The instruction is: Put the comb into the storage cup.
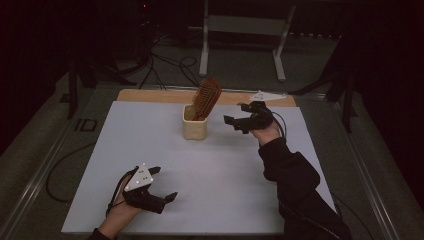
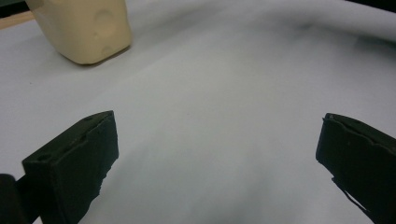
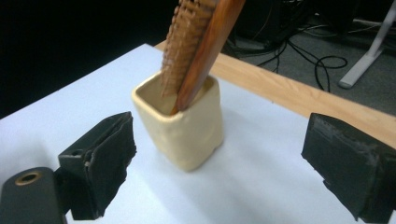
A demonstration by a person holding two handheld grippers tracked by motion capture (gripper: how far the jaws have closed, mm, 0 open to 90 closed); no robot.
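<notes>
Hairbrush (image 1: 206, 97) standing bristle-head up, tilted, in a cream cup (image 1: 194, 128) toward the far middle of the white surface (image 1: 150, 150); right gripper (image 1: 239, 117) held just beside the cup, jaws wide and holding nothing, the cup seen between them in the right gripper view. Left gripper (image 1: 164, 184) low over the near left of the surface, well apart from the cup; jaws wide, holding nothing.
</notes>
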